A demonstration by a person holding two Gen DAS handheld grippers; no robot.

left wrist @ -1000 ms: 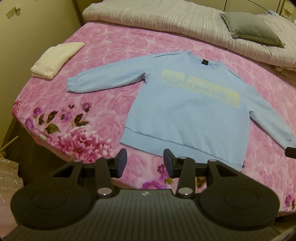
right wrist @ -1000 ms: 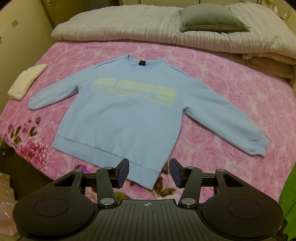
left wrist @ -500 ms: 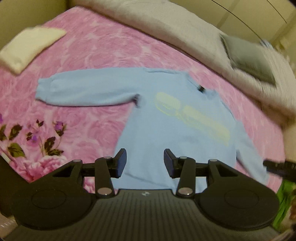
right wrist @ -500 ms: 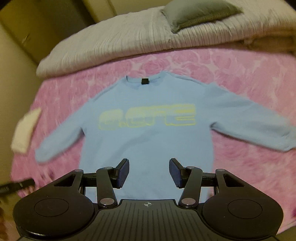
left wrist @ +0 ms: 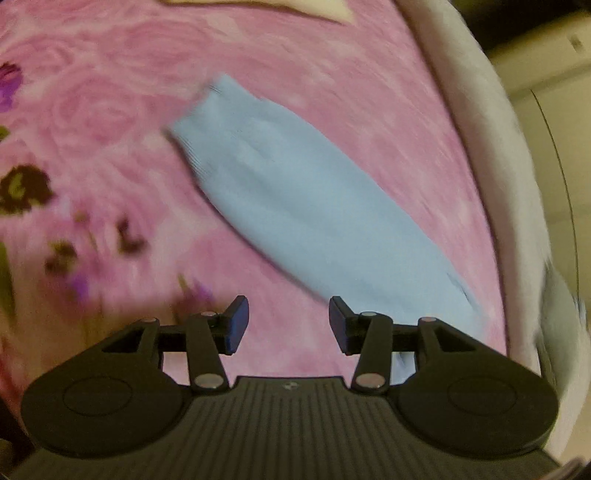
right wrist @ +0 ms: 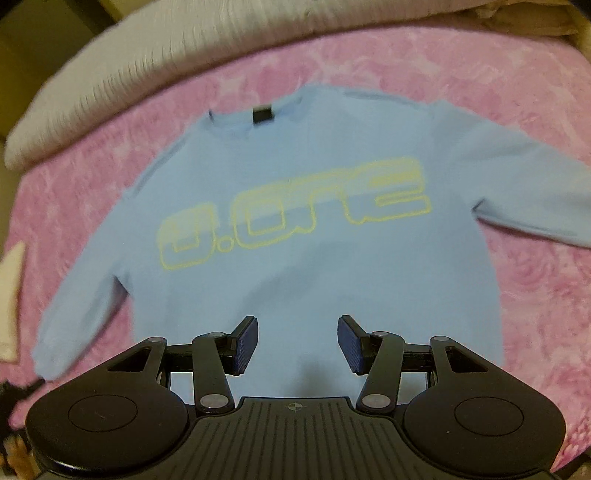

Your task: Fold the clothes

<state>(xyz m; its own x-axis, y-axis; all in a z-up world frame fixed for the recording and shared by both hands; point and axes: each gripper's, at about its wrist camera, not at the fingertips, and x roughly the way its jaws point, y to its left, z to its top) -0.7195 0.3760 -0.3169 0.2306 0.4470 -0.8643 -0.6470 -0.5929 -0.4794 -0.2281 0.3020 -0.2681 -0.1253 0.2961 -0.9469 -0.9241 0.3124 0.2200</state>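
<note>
A light blue sweatshirt [right wrist: 303, 266] with yellow lettering lies flat, front up, on the pink floral bedspread [right wrist: 535, 314]. In the right wrist view my right gripper [right wrist: 297, 341] is open and empty over the lower body of the sweatshirt. In the left wrist view the sweatshirt's left sleeve [left wrist: 295, 206] runs diagonally, its cuff [left wrist: 199, 122] at the upper left. My left gripper [left wrist: 288, 319] is open and empty, low over the bedspread [left wrist: 110, 110] just beside the sleeve. The view is blurred.
A folded cream cloth [left wrist: 258, 5] lies at the top of the left wrist view and at the left edge of the right wrist view [right wrist: 11, 295]. A grey ribbed blanket [right wrist: 155, 66] lines the far side of the bed.
Both grippers have moved in low over the bed. The left one swung left to the sleeve. The right one came down over the sweatshirt's body. Both stay open.
</note>
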